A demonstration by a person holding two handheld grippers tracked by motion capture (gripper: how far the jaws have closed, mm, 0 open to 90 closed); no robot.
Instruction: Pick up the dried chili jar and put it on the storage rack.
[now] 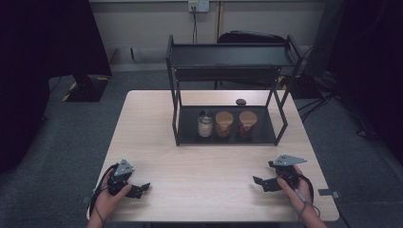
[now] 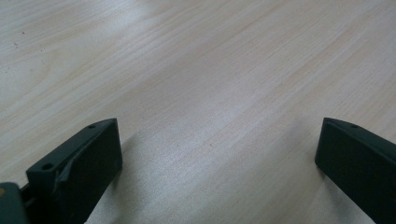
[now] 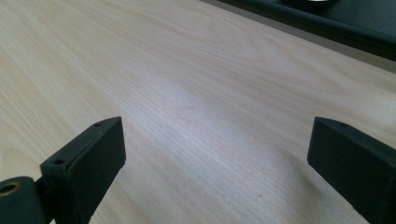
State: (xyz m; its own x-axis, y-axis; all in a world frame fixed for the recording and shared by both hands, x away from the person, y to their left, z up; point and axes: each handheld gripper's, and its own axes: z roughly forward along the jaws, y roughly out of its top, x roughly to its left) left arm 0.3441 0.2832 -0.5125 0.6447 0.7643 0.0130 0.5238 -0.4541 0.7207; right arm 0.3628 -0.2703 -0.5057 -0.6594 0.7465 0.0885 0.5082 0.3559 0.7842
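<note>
Wooden table lies bare under both grippers, pale with fine grain. The left gripper rests at the near left edge, held in the person's left hand, and in the left gripper view its 2 black jaws stand wide apart with nothing between them. The right gripper sits at the near right edge in the right hand; its jaws are also spread wide and empty, with bare wood between them.

I judge this as the start step: both grippers wait released, well apart from the things to handle. Farther on, at the middle of the table, stands a black rack with 2 levels. On its lower shelf are 3 jars in a row, close beside each other: a clear jar at the left, then 2 brown jars with wide tops. A small dark thing lies on the table behind the rack; I cannot tell what it is.

The next move, as I judge, calls for a long reach forward under the upper shelf, keeping the jaws open and low enough to pass, then closing around 1 jar without pushing its neighbours.

No label or writing on the jars can be read; they are too small.
</note>
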